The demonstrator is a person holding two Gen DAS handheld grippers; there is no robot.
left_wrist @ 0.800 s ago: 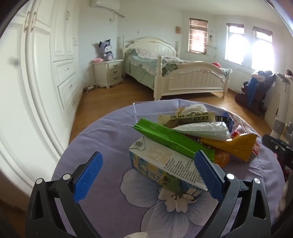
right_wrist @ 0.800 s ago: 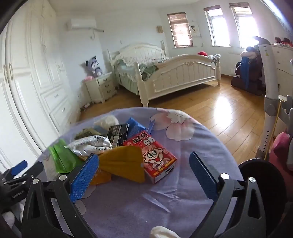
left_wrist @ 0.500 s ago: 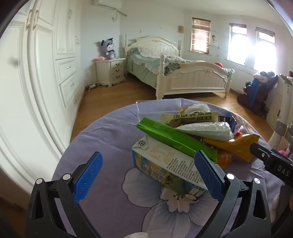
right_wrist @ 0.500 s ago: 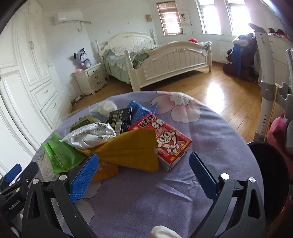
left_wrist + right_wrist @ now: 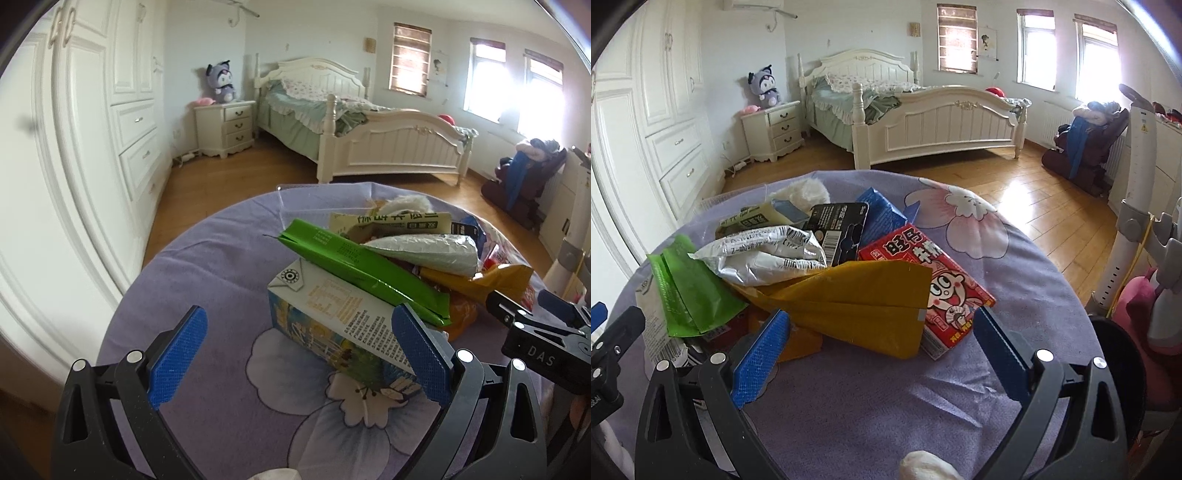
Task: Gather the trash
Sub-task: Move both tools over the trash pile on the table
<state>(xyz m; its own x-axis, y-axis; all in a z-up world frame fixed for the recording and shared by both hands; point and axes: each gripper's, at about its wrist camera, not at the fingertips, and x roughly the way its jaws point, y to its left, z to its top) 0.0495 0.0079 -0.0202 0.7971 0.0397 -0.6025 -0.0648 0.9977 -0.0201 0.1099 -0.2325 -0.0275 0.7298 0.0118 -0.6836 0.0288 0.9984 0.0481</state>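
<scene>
A pile of trash lies on a round table with a purple flowered cloth (image 5: 192,280). Nearest my left gripper (image 5: 301,354) is a white milk carton (image 5: 343,328) with a green pouch (image 5: 362,273) across it; the gripper is open, its right pad beside the carton. A silver bag (image 5: 424,251) and a yellow bag (image 5: 491,280) lie behind. My right gripper (image 5: 882,354) is open, just in front of the yellow bag (image 5: 857,299) and a red box (image 5: 931,273). The silver bag (image 5: 768,254), green pouch (image 5: 690,291) and a black packet (image 5: 838,232) lie further left.
A black bin (image 5: 1123,365) stands off the table's right edge. A white post stand (image 5: 1134,221) is to the right. White wardrobes (image 5: 74,147) line the left wall; a bed (image 5: 369,140) and nightstand (image 5: 225,125) stand beyond on the wooden floor.
My right gripper has moved forward and down toward the yellow bag and red box, and it now shows at the right of the left view. My left gripper moved slightly closer to the carton.
</scene>
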